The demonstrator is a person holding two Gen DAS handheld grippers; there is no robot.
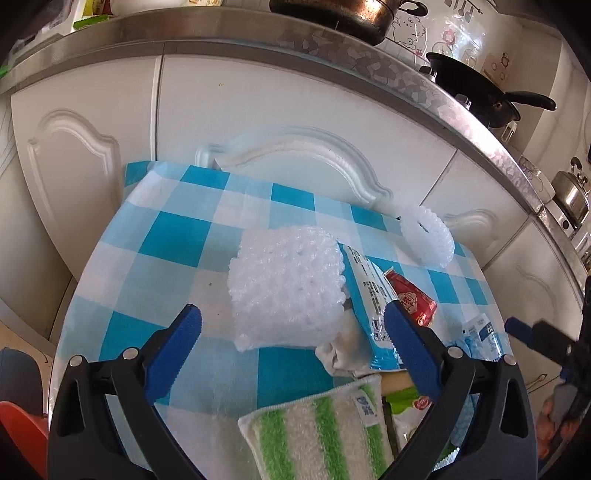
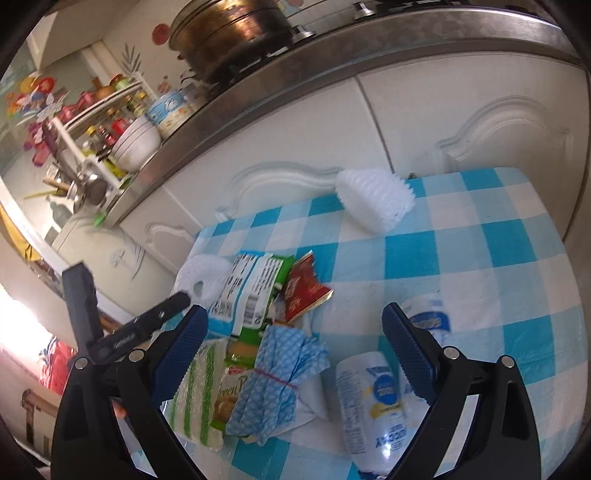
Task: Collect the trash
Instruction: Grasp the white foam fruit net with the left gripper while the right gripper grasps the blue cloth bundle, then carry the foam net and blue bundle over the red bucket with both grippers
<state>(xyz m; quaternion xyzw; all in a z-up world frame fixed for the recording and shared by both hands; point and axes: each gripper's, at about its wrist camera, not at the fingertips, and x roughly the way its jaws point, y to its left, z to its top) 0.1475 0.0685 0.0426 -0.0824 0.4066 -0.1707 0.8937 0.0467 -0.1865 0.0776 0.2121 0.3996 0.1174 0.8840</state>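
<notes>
A: Both tools hang over the blue-and-white checked cloth on the small counter (image 1: 173, 236), angled down at the litter. The left tool (image 1: 291, 317) is released, its blue pads wide apart with nothing between them; the white foam fruit net (image 1: 288, 288) lies just past its tips.

B: And the right tool (image 2: 295, 317)?

A: Also released, nothing pressed by its pads. Below it sits the heap: a blue-and-white snack wrapper (image 2: 243, 291), a crumpled red sachet (image 2: 303, 291), a bundle of blue patterned cloth tied with a red band (image 2: 280, 376) and a green-and-white striped cloth (image 2: 195, 391).

B: So the trash is bunched at the counter's near left in that view.

A: Yes, mostly touching or overlapping. 2 pale plastic bottles with blue labels (image 2: 373, 398) lie on their sides near the right pad, apart from the heap. Another white foam net (image 2: 373, 203) rests at the far edge.

B: The open stance suits an approach; likely each tool is lining up on 1 piece.

A: That seems right. Behind the counter stand white panelled cupboard doors (image 1: 258, 110) under a steel-edged worktop (image 1: 406, 74) carrying a bronze pot (image 2: 232, 33) and a black pan (image 1: 476, 92).
</notes>
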